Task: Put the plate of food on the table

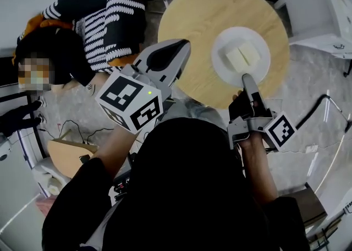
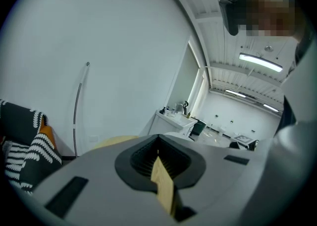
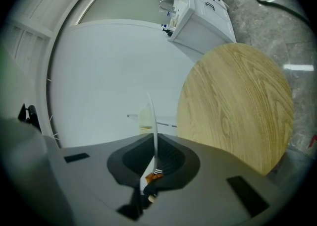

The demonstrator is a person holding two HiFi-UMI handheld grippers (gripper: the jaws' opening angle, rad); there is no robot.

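A white plate with pale yellow food blocks sits over the right part of the round wooden table. My right gripper is shut on the plate's near rim. In the right gripper view the plate shows edge-on as a thin white line running out from the shut jaws, with the table beside it. I cannot tell whether the plate rests on the tabletop. My left gripper hovers by the table's left edge, shut with nothing in it. In the left gripper view only a sliver of the table's wood shows through the slit.
A person in a black-and-white striped garment sits at the upper left, close to the table. A white cabinet stands at the upper right. Cables and a cardboard box lie on the floor at the lower left.
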